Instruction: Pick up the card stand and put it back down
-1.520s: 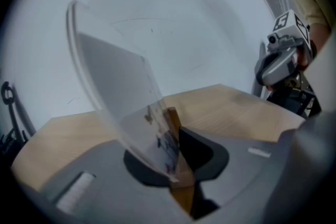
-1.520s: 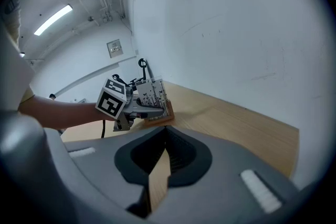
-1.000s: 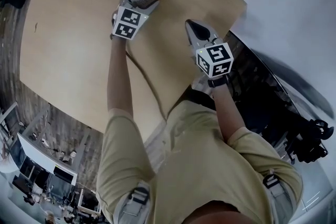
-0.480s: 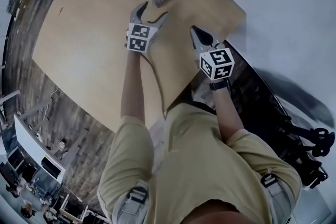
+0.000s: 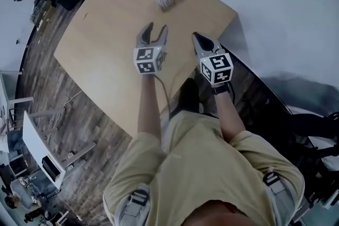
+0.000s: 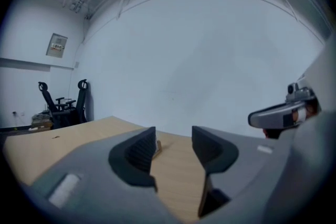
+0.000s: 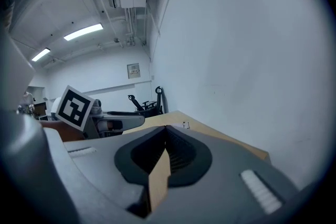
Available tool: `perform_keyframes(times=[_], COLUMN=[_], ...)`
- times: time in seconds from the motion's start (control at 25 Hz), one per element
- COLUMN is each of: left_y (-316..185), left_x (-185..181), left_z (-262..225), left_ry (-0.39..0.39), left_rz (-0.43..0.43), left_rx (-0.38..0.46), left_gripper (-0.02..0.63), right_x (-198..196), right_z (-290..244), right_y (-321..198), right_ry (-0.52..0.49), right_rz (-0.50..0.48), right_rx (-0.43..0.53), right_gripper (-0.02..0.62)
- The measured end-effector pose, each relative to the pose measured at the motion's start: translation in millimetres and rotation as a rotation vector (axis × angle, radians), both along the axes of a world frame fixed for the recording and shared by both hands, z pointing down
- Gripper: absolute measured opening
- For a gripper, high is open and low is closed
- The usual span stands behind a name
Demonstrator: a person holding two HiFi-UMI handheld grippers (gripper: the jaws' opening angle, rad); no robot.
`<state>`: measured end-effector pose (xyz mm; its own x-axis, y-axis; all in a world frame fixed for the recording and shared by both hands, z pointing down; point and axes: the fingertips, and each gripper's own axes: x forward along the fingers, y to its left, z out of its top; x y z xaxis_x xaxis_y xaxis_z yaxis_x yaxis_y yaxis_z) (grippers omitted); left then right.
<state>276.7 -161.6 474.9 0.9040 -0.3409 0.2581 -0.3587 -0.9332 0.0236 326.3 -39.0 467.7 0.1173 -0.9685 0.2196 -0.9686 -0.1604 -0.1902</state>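
The card stand is a small pale holder that sits on the far part of the wooden table, with nothing touching it. My left gripper hovers well short of it. Its jaws are apart and closing, with nothing between them. In the left gripper view a sliver of the card stand peeks out past the left jaw of my left gripper. My right gripper hangs to the right near the table's edge, its jaws pressed together and empty. Seen from the right gripper, the card stand is a small speck on the tabletop.
A white wall rises just behind the table. Office chairs stand at the far left end of the room. The table's right corner lies close to my right gripper. Dark wood flooring and a white desk lie to my left.
My left gripper has let go of the card stand and drawn back toward me, its jaws narrowing. The stand stays on the table. The right gripper has barely moved.
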Motion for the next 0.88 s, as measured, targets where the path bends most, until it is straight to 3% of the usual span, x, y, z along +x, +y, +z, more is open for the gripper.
perform_keyframes(times=[0.28,0.48,0.88], left_y=[85.9,126.4,161.8], left_x=[-68.1,-105.5,-134.9], left_z=[-25.8,-59.1,-106.4], left_ry=[0.027,0.092,0.206], left_rz=[-0.105,-0.150,-0.234], left_rx=[-0.009,0.013,0.104], left_gripper=[0.144,0.113,0.002], right_x=[-38.9,-63.0,-81.4], right_z=[-46.7,-76.8,-107.9], right_y=[67.2,91.4,113.3], right_ry=[0.035,0.085,0.191], right_rz=[0.013,0.015,0.006], right_rx=[0.085,0.131,0.169], right_gripper=[0.003,0.003,0.003])
